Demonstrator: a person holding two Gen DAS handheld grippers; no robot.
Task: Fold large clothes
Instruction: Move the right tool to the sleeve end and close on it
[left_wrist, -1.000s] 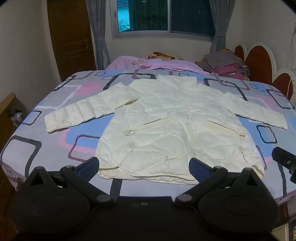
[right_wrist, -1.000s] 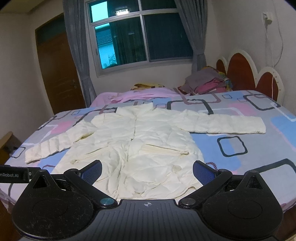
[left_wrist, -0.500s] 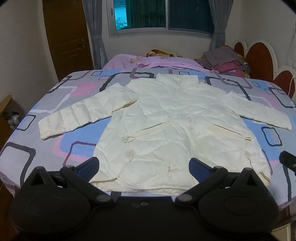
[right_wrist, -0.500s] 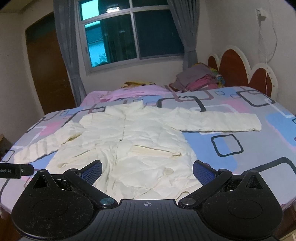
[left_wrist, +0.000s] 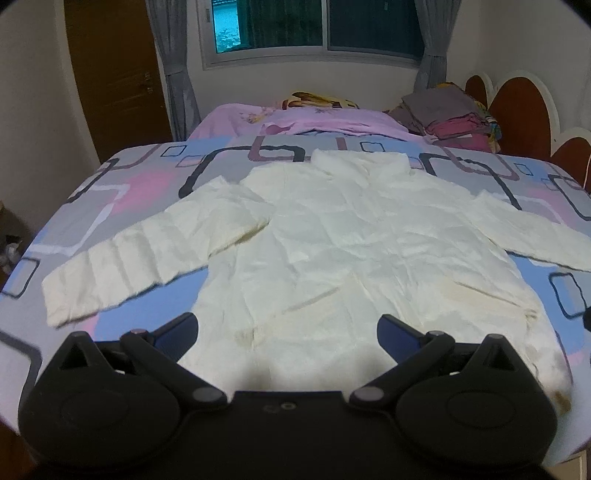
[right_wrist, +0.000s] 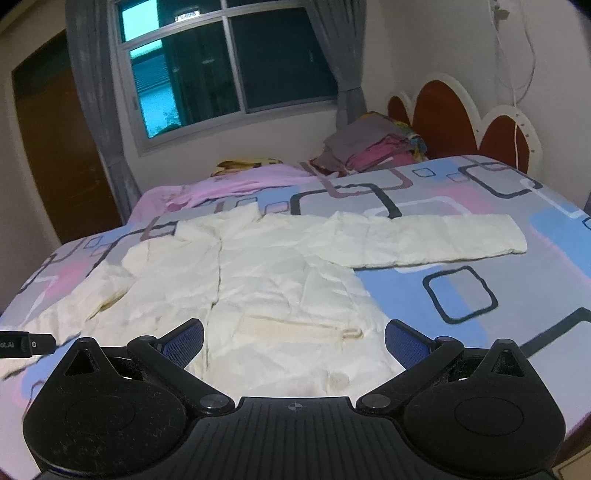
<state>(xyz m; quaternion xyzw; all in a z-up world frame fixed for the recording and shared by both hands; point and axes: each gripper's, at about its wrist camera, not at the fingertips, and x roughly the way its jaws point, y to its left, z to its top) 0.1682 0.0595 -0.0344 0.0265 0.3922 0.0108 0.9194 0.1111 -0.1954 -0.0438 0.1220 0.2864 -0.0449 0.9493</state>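
Note:
A cream padded jacket (left_wrist: 351, 251) lies flat on the patterned bed (left_wrist: 140, 192), collar away from me and both sleeves spread out sideways. It also shows in the right wrist view (right_wrist: 280, 280). My left gripper (left_wrist: 288, 328) is open and empty, hovering over the jacket's lower hem on its left half. My right gripper (right_wrist: 293, 341) is open and empty over the lower right part of the jacket, near its pocket flap (right_wrist: 299, 328). The left sleeve (left_wrist: 147, 258) and right sleeve (right_wrist: 428, 240) lie straight.
A pile of folded clothes (left_wrist: 447, 118) and a pink blanket (left_wrist: 303, 122) lie at the far side of the bed under the window. A red and white headboard (right_wrist: 465, 122) stands at the right. A brown door (left_wrist: 114, 74) is at the far left.
Both grippers have moved forward and lower over the jacket's lower part; the hem now sits between and under the fingers. The jacket has not moved.

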